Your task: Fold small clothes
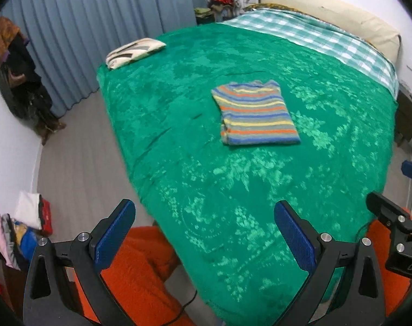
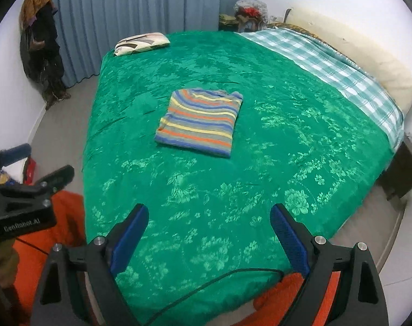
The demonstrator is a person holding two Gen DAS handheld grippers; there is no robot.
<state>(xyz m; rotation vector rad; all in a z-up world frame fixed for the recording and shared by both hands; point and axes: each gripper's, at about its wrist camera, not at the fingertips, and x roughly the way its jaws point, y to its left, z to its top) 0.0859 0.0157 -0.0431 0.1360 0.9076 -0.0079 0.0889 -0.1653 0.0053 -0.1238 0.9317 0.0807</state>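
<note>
A striped small shirt (image 1: 256,114) lies folded into a neat rectangle in the middle of the green bedspread (image 1: 195,179); it also shows in the right wrist view (image 2: 200,122). My left gripper (image 1: 204,217) is open and empty, held above the near corner of the bed, well short of the shirt. My right gripper (image 2: 208,221) is open and empty above the near part of the bedspread (image 2: 273,163), also well short of the shirt. The right gripper's body shows at the right edge of the left wrist view, the left gripper's body at the left edge of the right wrist view.
A patterned pillow (image 1: 135,53) lies at the bed's far left corner. A checked sheet (image 1: 314,35) and cream bolster (image 1: 336,16) run along the far side. Folded clothes (image 1: 29,225) are stacked on the floor at left. Orange fabric (image 1: 140,266) lies below the grippers. Hanging clothes (image 1: 18,62) are on the left wall.
</note>
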